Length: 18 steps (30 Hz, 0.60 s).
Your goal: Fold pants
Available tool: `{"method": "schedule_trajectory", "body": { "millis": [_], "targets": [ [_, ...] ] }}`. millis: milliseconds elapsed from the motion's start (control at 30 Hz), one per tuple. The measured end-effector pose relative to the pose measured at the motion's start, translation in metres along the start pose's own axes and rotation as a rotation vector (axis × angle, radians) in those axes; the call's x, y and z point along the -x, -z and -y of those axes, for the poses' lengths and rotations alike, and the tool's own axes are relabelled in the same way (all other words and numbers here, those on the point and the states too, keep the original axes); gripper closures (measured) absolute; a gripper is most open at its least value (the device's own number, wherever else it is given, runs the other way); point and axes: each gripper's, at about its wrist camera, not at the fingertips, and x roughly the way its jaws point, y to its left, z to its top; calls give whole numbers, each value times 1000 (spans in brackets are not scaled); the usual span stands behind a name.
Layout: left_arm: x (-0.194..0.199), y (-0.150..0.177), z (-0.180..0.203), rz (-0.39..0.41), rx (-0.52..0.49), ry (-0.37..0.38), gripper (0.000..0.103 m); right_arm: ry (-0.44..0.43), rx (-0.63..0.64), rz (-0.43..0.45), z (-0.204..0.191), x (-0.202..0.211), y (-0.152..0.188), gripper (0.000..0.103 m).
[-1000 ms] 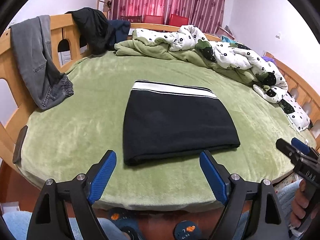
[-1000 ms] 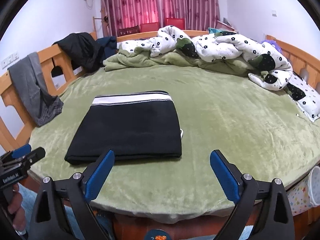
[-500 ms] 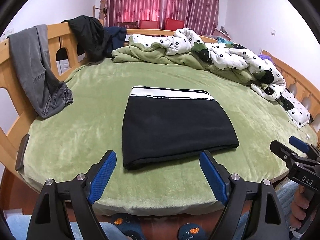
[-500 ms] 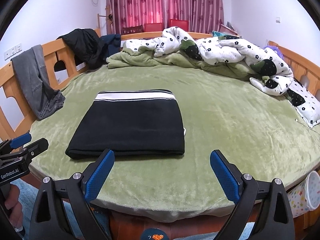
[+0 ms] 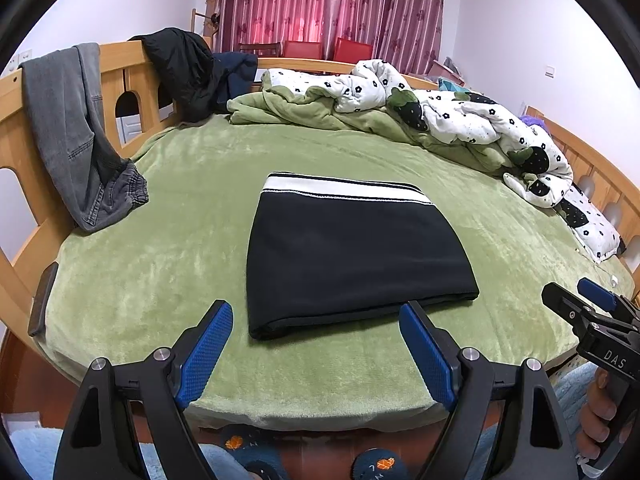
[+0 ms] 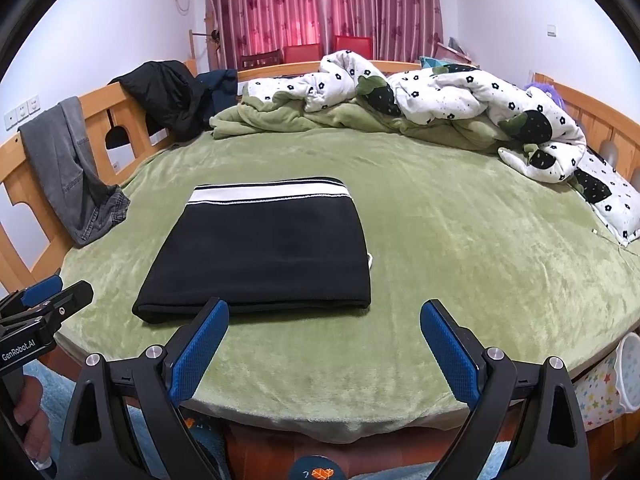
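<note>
Hanging over the wooden side rail (image 5: 120, 80) at the far left are grey jeans (image 5: 76, 136), their cuff resting on the green blanket (image 5: 160, 248) that covers the bed. Next along the rail sits a dark jacket (image 5: 180, 68). Toward the middle, the black pants (image 5: 352, 256) lie folded into a flat rectangle, white waistband at the far edge, fold nearest the bed's foot. The left gripper (image 5: 316, 344) hovers just short of that fold, jaws wide apart and holding nothing. Beside it, the right gripper (image 6: 324, 340) is likewise spread and empty, above bare blanket. A rumpled flowered quilt (image 6: 460, 96) lies along the far right.
</note>
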Motion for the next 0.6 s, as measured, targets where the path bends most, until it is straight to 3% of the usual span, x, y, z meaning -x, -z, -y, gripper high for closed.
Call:
{"method": "schedule_trajectory", "body": {
  "millis": [600],
  "targets": [
    [5,1,3,17,4,1,19,9,-2,7,-5,0,-3,8]
  ]
}}
